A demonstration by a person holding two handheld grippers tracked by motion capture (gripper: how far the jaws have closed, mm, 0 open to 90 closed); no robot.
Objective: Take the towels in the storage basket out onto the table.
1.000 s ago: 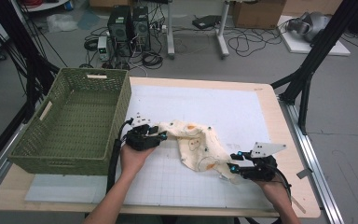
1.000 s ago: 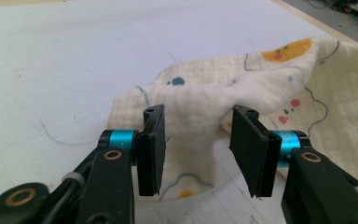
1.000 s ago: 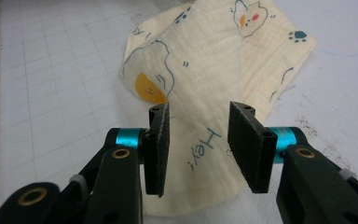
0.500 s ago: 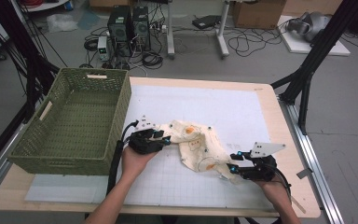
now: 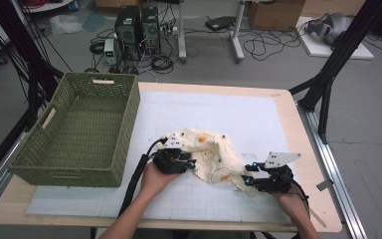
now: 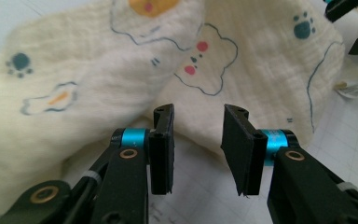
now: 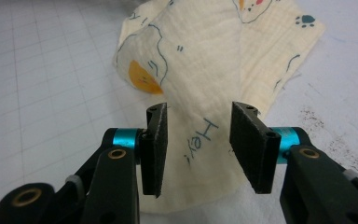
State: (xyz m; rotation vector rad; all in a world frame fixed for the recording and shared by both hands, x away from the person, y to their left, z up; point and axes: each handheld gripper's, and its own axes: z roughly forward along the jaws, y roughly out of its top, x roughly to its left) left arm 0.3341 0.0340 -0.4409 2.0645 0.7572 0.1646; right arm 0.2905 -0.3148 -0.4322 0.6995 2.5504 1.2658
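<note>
A cream cloth [image 5: 209, 154] printed with bears, paw prints and orange spots lies crumpled on the white grid mat [image 5: 248, 119], between both hands. My left gripper [image 5: 191, 164] sits at the cloth's left edge, open, and a fold of the cloth [image 6: 121, 79] lies just past its jaws. My right gripper [image 5: 246, 179] is at the cloth's lower right corner, also open. Its jaws straddle a strip of the cloth [image 7: 200, 88] marked "Hey" without closing on it. The right gripper's tips [image 6: 349, 23] appear at the upper right of the left gripper view.
A green woven basket [image 5: 54, 169] stands on the left of the table, empty. The table's right wooden edge [image 5: 303, 144] runs close to my right hand. Black stand legs, cables and computers sit on the floor beyond the table.
My left gripper has slid right and a little nearer, pushing the cloth's left side inward, so the cloth is more bunched. The right gripper has stayed put.
</note>
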